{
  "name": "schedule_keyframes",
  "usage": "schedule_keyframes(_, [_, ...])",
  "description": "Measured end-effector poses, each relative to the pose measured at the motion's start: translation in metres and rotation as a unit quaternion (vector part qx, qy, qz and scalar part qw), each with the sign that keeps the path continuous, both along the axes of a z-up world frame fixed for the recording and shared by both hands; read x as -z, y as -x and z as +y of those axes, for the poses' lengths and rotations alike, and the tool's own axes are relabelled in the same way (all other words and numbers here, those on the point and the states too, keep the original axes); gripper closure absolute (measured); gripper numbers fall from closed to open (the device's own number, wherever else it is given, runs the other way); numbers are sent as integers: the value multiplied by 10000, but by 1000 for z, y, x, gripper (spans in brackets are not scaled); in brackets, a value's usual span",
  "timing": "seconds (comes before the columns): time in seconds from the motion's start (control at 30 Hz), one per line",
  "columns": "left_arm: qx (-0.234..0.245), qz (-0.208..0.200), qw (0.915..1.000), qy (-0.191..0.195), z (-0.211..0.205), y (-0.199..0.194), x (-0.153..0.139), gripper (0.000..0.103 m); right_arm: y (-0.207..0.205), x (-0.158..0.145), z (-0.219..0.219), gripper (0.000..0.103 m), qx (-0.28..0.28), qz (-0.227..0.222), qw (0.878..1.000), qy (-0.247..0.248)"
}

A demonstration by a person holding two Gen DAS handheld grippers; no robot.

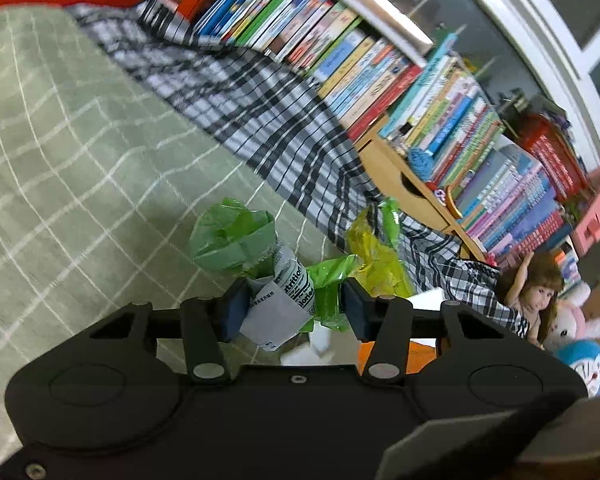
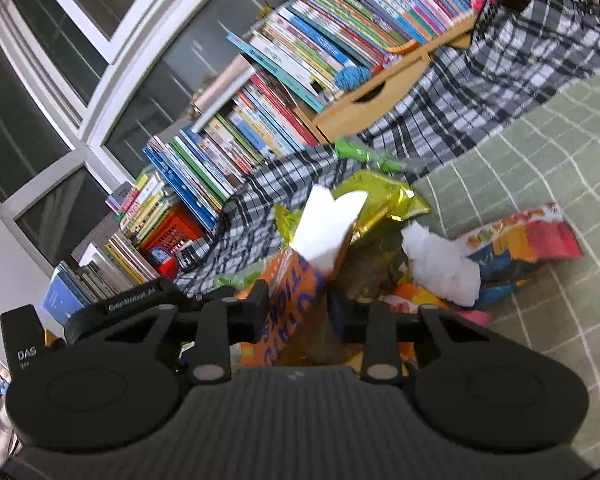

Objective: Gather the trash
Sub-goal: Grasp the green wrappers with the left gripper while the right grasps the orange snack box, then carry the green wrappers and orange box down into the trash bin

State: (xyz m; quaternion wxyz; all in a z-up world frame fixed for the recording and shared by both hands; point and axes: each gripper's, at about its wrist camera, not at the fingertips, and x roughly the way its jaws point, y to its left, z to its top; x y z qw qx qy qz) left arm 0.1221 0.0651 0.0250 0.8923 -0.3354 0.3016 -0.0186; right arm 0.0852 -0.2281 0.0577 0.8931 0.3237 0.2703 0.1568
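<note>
Left gripper (image 1: pixel 294 310) fingers clamp green wrapper (image 1: pixel 252 248); right gripper (image 2: pixel 298 308) fingers clamp orange box (image 2: pixel 288 304) (other view: sliver).

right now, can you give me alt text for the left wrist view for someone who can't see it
The left gripper holds a crumpled green wrapper with a nutrition label between its fingers, above a green checked rug. A yellow wrapper lies just beyond it by a black-and-white plaid cloth, with rows of books and a doll behind.
</note>
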Motion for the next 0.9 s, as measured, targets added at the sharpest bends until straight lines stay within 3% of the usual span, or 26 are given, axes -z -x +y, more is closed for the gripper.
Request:
schedule_keyframes(0.33, [247, -697, 9927, -952, -15, 62, -47, 55, 32, -37, -3, 78, 142, -497, 9964, 667])
schedule_keyframes(0.53, [585, -956, 9873, -1125, -24, 110, -62, 55, 67, -57, -6, 78, 186, -878, 9862, 1388])
schedule_keyframes(0.9, [1046, -1215, 9786, -1292, -45, 215, -57, 55, 150, -72, -17, 78, -212, -1169, 9822, 1457])
